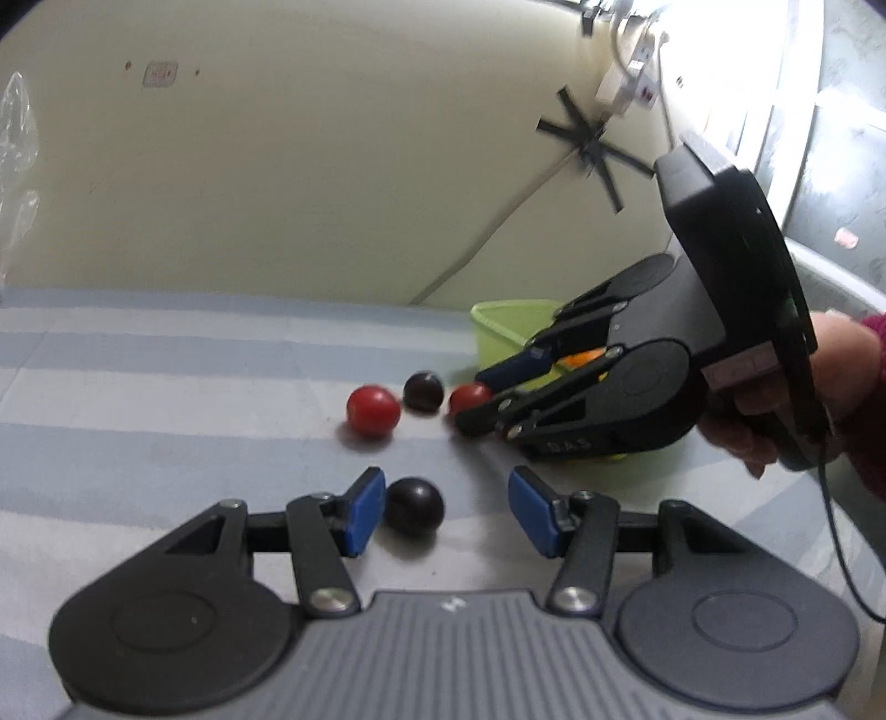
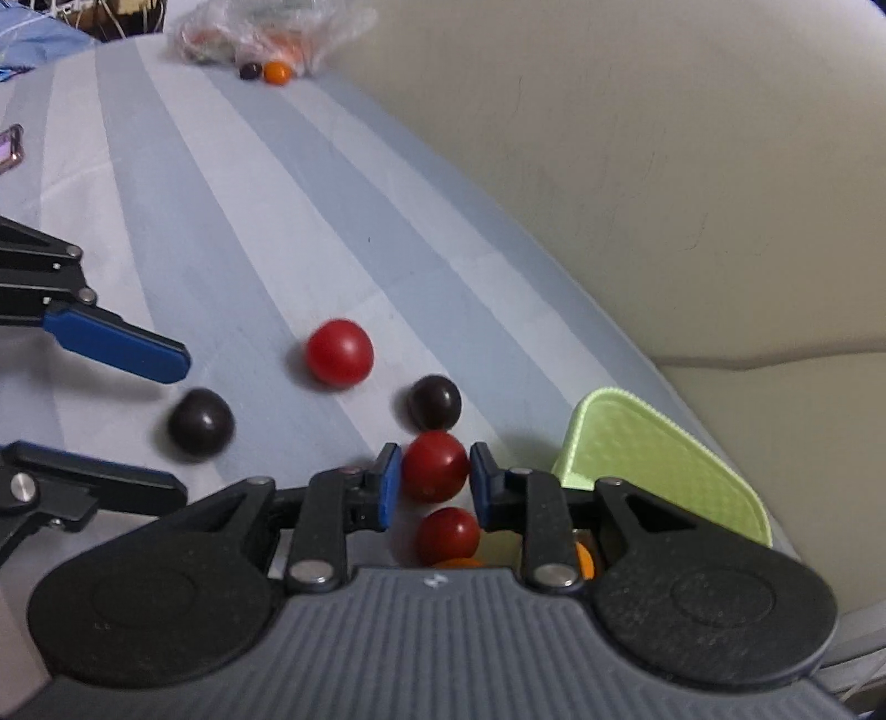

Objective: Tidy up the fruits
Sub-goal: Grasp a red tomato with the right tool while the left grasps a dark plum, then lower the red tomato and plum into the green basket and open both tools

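My right gripper (image 2: 434, 487) is shut on a red tomato (image 2: 434, 465), its blue pads pressing both sides, just in front of the green container (image 2: 664, 459). In that container lie another red tomato (image 2: 447, 534) and an orange fruit (image 2: 584, 559). My left gripper (image 1: 448, 507) is open around a dark round fruit (image 1: 414, 505) on the striped cloth; the fruit sits close to the left pad, apart from the right one. Further off lie a loose red tomato (image 1: 372, 410) and a second dark fruit (image 1: 423, 390). The left wrist view also shows the right gripper (image 1: 473, 401) on its tomato (image 1: 465, 394).
A clear plastic bag (image 2: 266, 27) with more fruit lies at the cloth's far end, a dark fruit (image 2: 250, 71) and an orange one (image 2: 277, 72) beside it. A pink phone (image 2: 8, 147) sits at the left edge. A cream wall runs along the cloth. A person's hand (image 1: 775, 415) holds the right gripper.
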Available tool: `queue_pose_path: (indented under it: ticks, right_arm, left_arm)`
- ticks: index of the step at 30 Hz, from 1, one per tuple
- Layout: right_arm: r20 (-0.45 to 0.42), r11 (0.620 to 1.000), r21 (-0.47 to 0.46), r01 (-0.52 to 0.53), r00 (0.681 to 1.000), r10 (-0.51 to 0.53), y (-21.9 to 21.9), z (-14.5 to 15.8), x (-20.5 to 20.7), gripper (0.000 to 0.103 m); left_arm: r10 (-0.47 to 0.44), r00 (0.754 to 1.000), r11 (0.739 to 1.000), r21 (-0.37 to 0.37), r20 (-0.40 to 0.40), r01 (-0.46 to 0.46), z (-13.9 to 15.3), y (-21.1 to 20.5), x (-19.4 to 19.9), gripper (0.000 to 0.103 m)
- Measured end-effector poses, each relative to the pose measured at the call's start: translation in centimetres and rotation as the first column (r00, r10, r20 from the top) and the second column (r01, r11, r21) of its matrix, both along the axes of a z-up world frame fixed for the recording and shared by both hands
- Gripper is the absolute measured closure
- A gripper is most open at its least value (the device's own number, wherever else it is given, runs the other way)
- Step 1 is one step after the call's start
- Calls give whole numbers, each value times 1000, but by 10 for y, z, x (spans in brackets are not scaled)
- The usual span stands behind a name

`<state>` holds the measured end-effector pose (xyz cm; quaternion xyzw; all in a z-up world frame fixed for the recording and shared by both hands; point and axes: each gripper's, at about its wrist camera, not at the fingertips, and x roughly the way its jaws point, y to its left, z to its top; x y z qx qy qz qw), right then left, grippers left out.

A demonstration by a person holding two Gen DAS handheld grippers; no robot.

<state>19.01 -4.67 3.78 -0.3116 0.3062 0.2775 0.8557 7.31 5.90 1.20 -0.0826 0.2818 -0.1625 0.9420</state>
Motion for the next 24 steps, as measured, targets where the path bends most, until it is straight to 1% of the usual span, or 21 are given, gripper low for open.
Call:
queue_pose_path:
  ticks: [2,3,4,6,9,11,12,13,14,16,20,22,24]
  right_arm:
    - [6,1000,-17,7,1000,-7,1,-4,1,74]
    - [8,1000,-7,7,1000,-7,0,-3,0,74]
    - [4,1000,18,-1,1000,1,-2,-1,-4,75]
    - [30,997,73,-29,999,27,-9,5,-21,74]
    - [55,981,188,-52,998,42,-23,11,-53,74]
    - [68,961,276,-35,998,17,-39,8,-74,74]
    - [64,948,317,-19,998,-1,-47,4,-77,74]
    - [51,931,366,4,998,-24,-56,-1,-84,74]
    - [35,914,405,23,999,-41,-63,-6,-85,74]
    - [6,881,468,65,997,-77,-75,-17,-96,74]
    - [-39,831,543,119,992,-117,-89,-30,-110,74]
    - [-52,825,551,128,992,-119,-89,-32,-113,74]
    - [-41,824,553,121,992,-118,-92,-31,-117,74]
  left_arm:
    - [1,1000,1000,9,-21,-1,-2,-1,2,53]
    - [2,1000,1000,10,-28,-2,-3,0,3,56]
    - [4,999,1000,9,-40,-3,-4,1,4,59]
    - [13,999,1000,5,-53,-13,-6,3,5,63]
    - [22,998,1000,0,-56,-22,-7,5,6,68]
    - [27,998,1000,5,-52,-27,-7,4,6,68]
    - [28,998,1000,6,-51,-28,-7,4,6,69]
    - [31,998,1000,8,-51,-31,-7,4,6,70]
    - [38,998,999,12,-48,-38,-7,3,6,76]
    - [46,998,999,11,-48,-45,-7,4,6,76]
    - [52,998,998,24,-39,-51,-7,2,5,76]
    - [54,998,998,36,-31,-53,-6,0,4,76]
    - [45,999,999,29,-15,-44,-5,0,2,77]
